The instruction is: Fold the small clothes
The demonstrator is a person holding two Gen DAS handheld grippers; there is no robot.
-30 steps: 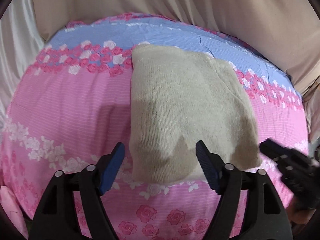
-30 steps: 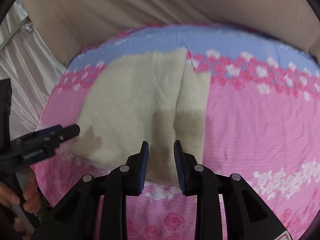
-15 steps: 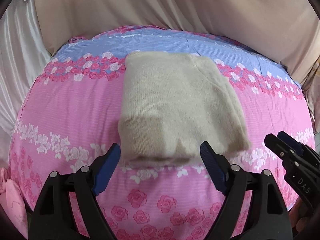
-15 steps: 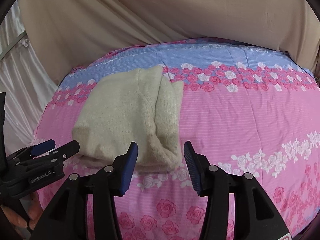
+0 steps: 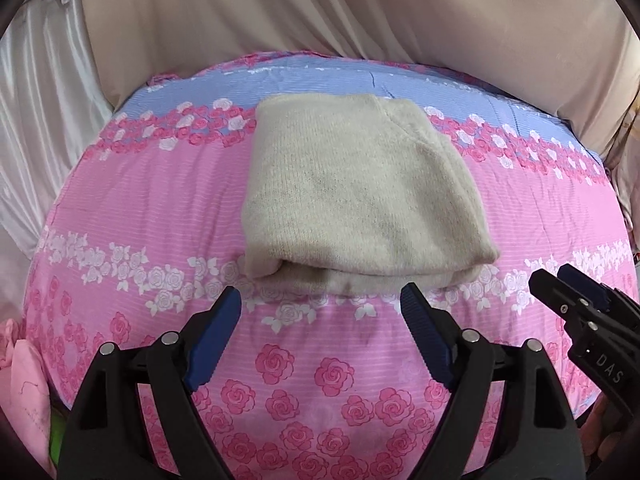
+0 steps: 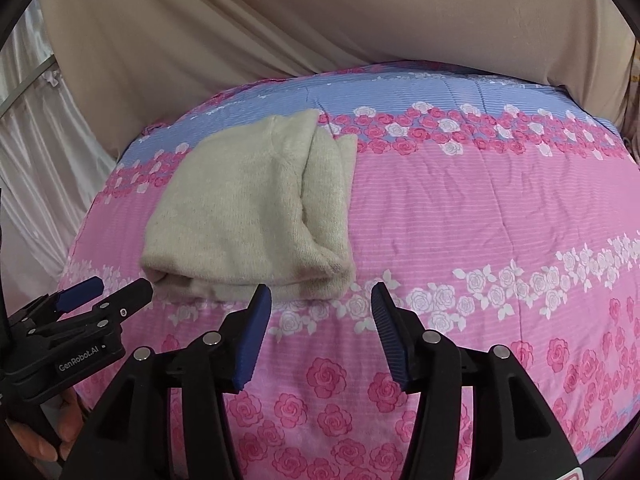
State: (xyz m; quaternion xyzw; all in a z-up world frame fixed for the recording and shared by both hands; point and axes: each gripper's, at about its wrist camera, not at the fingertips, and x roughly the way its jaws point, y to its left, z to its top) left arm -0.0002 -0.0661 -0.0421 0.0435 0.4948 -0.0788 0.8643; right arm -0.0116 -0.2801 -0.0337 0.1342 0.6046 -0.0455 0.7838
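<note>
Beige drapes back the rose-print bed [image 5: 120,216], where the folded knit sweater [image 5: 352,200], soft and floppy, wants gripping at its thick near fold; left tool [image 5: 320,344] and right tool [image 6: 316,336] gape empty, the right having just been opening.

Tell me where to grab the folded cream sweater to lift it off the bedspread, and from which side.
Probably the thick rolled fold edge nearest the grippers: the cream sweater lies flat on the bedspread, layers stacked there. Come in low from the near side, left gripper and right gripper, both open, at its near corners.
</note>
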